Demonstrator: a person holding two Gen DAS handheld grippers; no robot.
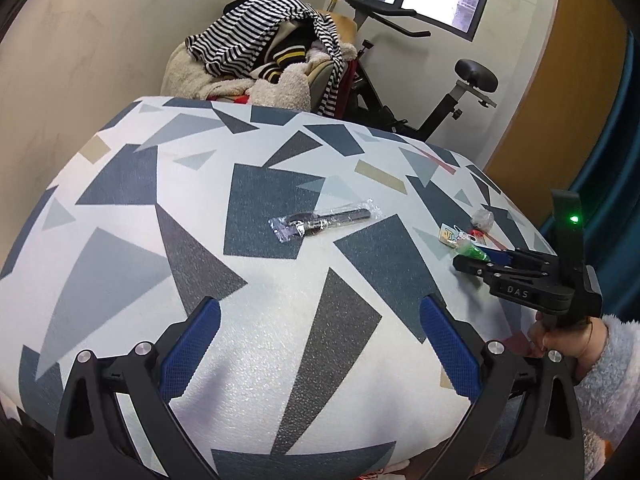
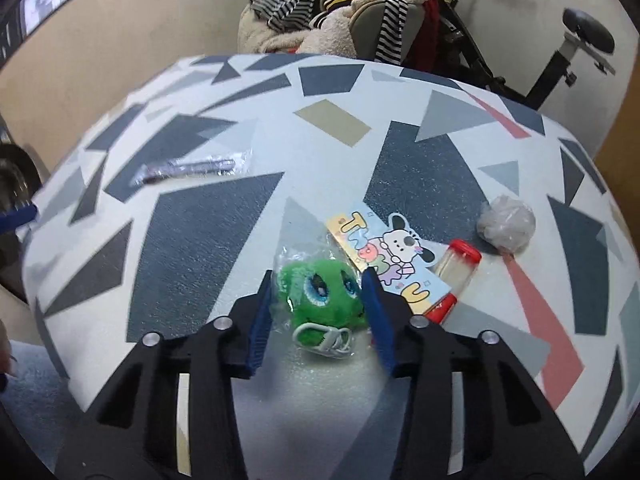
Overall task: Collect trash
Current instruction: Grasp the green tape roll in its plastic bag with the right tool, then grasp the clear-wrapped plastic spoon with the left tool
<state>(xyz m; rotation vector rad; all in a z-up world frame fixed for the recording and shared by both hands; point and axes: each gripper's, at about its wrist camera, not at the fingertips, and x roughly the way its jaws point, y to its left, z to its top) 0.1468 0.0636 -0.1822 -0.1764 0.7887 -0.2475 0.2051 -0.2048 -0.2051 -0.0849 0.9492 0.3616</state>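
Observation:
On the table (image 1: 256, 360) with its geometric-pattern cover lie several small items. My right gripper (image 2: 317, 276) has its blue pads against both sides of a green plush toy (image 2: 320, 292) in a clear bag, near the table's right edge. Just beyond the toy are a cartoon dog card (image 2: 384, 256), a red-capped clear tube (image 2: 456, 276) and a crumpled plastic ball (image 2: 506, 224). A black utensil in a clear wrapper (image 1: 324, 222) lies mid-table. My left gripper (image 1: 320, 304) hovers open over bare cloth in front of it, nothing between its fingers. The right gripper (image 1: 476, 258) also shows in the left wrist view.
Behind the table stands a chair piled with striped and fleecy clothes (image 1: 264, 56), with an exercise bike (image 1: 460, 92) to its right. A teal curtain (image 1: 624, 200) hangs at the far right. A hand in a fluffy sleeve (image 1: 600, 360) holds the right gripper.

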